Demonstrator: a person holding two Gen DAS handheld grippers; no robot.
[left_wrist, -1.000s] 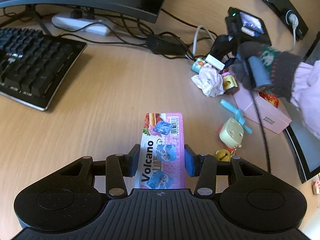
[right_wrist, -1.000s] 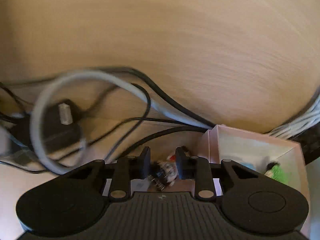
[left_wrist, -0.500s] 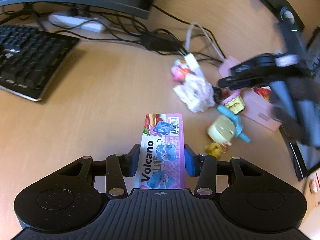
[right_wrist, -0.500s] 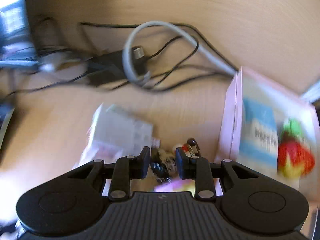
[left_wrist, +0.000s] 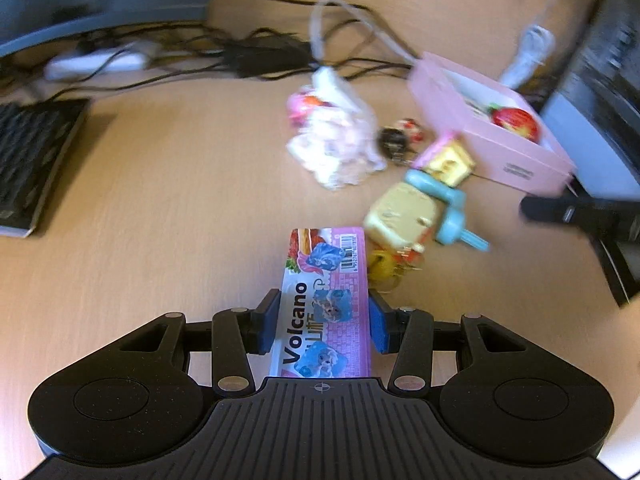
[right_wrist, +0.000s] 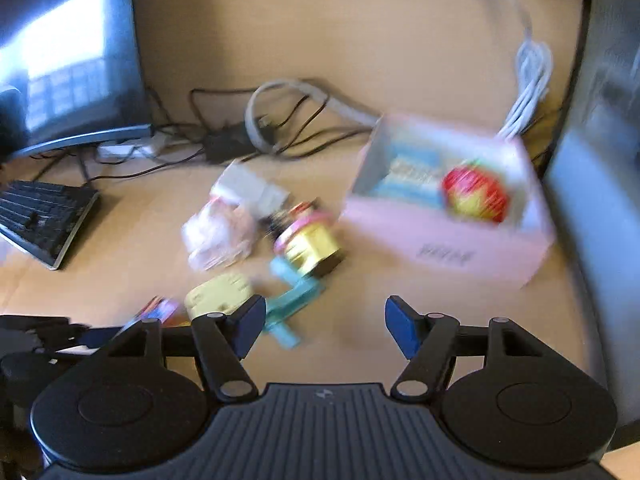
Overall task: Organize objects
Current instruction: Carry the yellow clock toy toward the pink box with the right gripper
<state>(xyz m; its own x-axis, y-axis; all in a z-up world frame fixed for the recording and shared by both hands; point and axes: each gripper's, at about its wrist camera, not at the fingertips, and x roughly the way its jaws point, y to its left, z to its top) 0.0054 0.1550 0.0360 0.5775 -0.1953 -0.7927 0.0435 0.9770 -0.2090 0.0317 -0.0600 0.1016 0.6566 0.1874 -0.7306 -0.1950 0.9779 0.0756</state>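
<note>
We see the pink box (left_wrist: 516, 168) at two o'clock holding only a strawberry toy (left_wrist: 514, 123); several trinkets (left_wrist: 404, 212) remain outside. Our left gripper (left_wrist: 322, 326) clamps the Volcano packet (left_wrist: 324, 300); our right gripper (right_wrist: 324, 326), empty, is opening.
</note>
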